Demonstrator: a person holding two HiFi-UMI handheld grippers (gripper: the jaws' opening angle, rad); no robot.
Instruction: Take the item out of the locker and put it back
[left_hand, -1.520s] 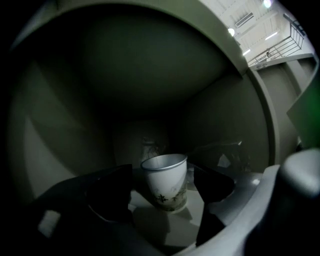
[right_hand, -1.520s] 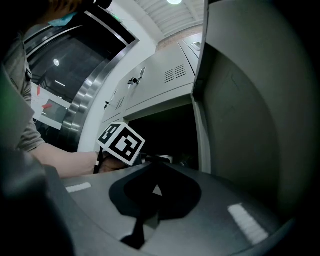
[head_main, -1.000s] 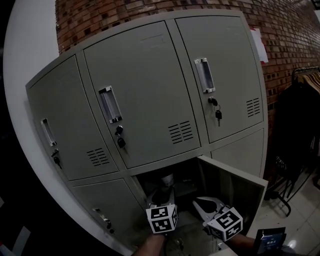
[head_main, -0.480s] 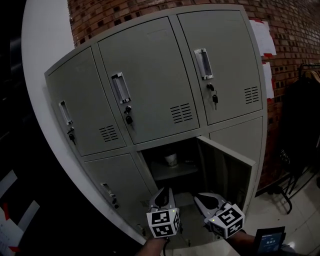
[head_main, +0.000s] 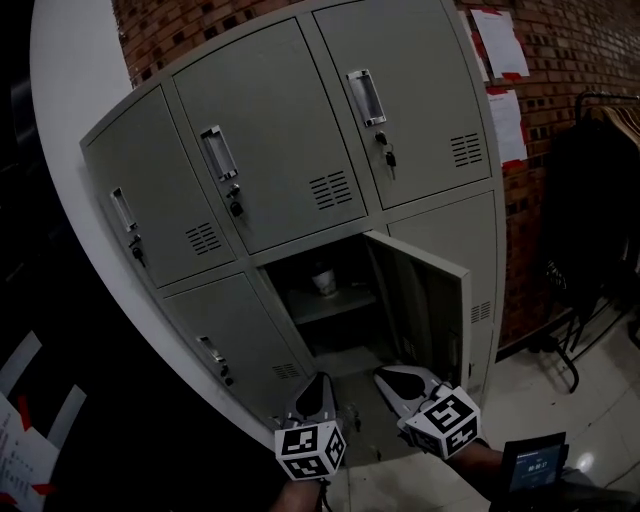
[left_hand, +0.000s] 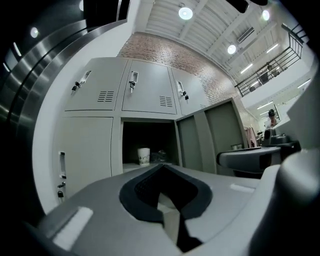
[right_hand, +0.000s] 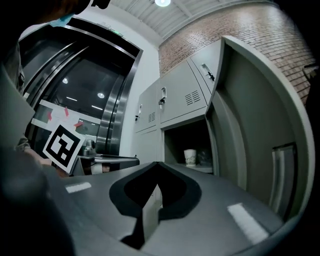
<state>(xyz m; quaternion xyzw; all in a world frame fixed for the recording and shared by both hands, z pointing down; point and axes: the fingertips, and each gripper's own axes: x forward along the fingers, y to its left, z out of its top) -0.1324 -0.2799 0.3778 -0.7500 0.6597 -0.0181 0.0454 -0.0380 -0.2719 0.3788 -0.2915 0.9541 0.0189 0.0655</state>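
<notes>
Now farther back from locker (head_main: 280, 130), cup (head_main: 324, 283) on shelf, left hand-held gripper (head_main: 320, 380) just clenched empty, right hand-held gripper (head_main: 384, 374) clenched.

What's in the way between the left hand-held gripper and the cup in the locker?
Nothing visible. The door is swung open to the right, and the cup sits on the shelf in clear line with the shut, empty left hand-held gripper.

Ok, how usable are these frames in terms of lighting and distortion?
Head view: underexposed, the fisheye bows the lockers, there is a black vignette at left, and the cup sits small in a shadowed compartment. Left gripper view: brighter, ceiling lamps blown out, edges curved. Right gripper view: dark rounded corners, but the cup is readable on its shelf.
</notes>
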